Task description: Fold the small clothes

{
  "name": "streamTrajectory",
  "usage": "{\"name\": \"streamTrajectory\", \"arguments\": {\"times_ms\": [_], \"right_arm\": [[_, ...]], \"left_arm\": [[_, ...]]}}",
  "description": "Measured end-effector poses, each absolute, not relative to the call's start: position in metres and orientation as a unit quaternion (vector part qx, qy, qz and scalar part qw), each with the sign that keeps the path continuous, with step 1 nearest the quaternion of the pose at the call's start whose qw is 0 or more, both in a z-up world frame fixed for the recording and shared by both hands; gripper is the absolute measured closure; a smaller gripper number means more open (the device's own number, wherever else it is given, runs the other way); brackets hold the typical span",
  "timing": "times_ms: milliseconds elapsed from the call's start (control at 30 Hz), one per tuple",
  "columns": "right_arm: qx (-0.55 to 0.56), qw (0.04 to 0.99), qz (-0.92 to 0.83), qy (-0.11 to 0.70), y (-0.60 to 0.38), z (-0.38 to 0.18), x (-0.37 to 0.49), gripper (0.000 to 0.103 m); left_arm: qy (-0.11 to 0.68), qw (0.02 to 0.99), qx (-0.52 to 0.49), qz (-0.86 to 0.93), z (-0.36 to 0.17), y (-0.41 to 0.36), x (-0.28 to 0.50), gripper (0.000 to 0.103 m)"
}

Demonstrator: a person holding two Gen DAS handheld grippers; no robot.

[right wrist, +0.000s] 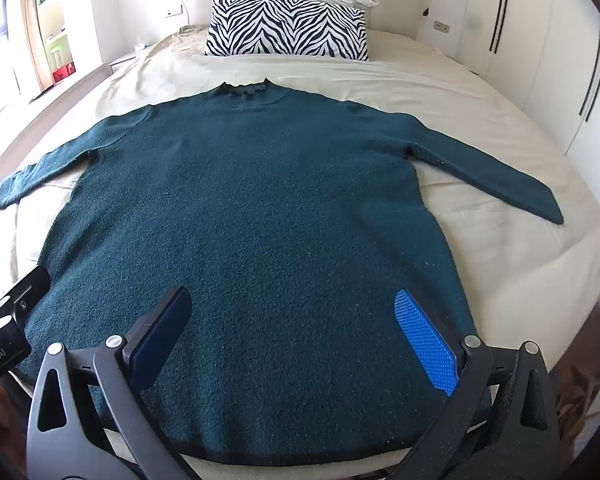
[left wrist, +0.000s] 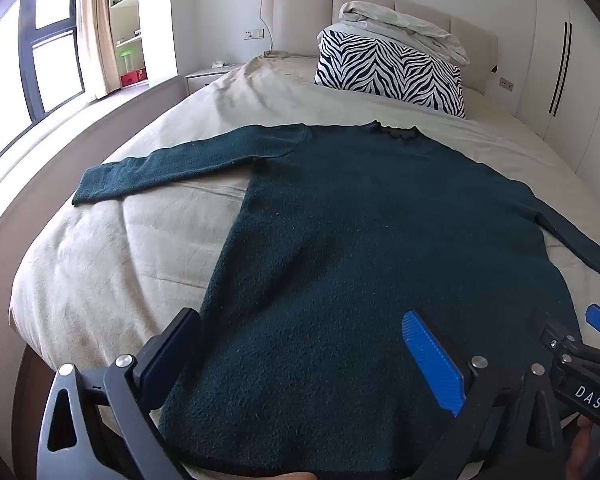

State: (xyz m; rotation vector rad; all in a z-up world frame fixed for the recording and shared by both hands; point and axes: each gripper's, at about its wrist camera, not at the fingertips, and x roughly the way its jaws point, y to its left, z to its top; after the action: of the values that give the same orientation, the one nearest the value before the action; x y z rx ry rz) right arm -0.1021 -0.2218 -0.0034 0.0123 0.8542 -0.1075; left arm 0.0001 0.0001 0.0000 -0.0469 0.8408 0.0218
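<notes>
Dark green sweater (right wrist: 252, 216) spread flat, face-down or face-up unclear, on beige bed sheet (right wrist: 480, 92); sleeves splayed out both sides, collar toward zebra pillow (right wrist: 288, 28), hem nearest. Laid open so fold lines stay reachable. Left gripper (left wrist: 300, 364) spread wide, gripping nothing, poised over left hem area. Right gripper (right wrist: 296, 340) likewise fully released, empty, over hem's right half. Both angled down toward hem, probably lining up for first fold. No fold made yet.
</notes>
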Motion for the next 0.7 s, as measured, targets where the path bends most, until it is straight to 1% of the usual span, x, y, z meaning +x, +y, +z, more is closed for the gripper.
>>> {"name": "streamTrajectory", "arguments": {"times_ms": [700], "right_arm": [[0.004, 0.908, -0.053, 0.415, -0.2228, -0.005, -0.1039, 0.0]], "left_arm": [[0.41, 0.912, -0.021, 0.013, -0.0031, 0.0005, 0.0012, 0.0]]}}
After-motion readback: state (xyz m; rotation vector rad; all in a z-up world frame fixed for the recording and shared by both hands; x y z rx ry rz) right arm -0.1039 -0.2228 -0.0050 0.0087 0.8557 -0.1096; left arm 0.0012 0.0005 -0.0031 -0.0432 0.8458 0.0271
